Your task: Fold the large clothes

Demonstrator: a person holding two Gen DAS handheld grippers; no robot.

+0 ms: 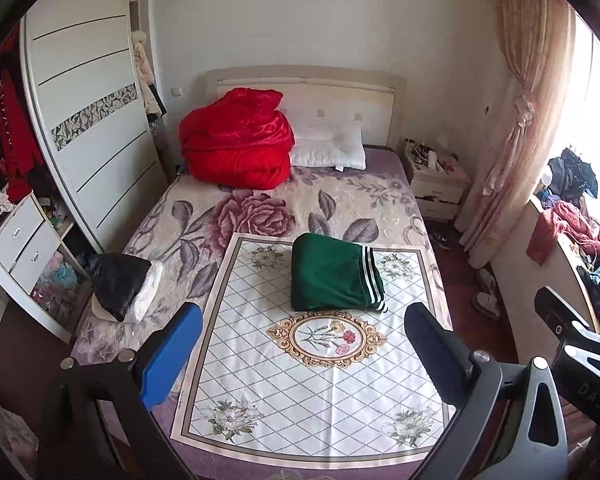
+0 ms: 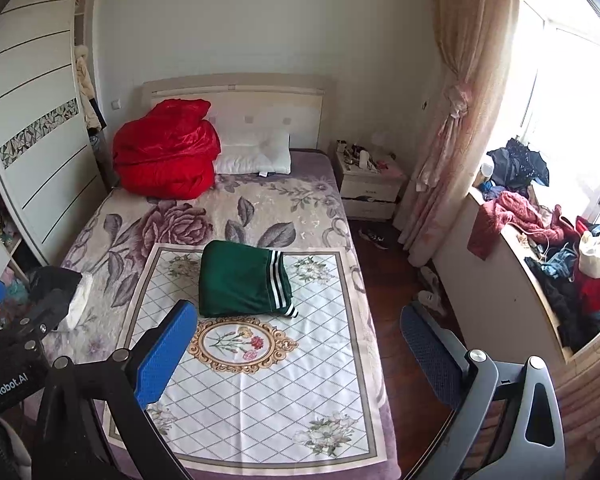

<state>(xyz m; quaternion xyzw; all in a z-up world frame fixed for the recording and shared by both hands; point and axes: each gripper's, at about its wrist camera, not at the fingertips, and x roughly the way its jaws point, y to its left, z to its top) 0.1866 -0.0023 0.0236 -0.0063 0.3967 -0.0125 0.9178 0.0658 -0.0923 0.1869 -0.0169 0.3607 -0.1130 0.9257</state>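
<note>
Green clothing, folded into a thick bundle with its striped hem facing the window side, lies near the far end of the white diamond-patterned cloth spread over my bed. Both my grippers hang above the near end of the bed, well apart from it: my left gripper is spread wide and holds nothing, and my right gripper is spread likewise. A red quilt is heaped beside a white pillow at the headboard.
</note>
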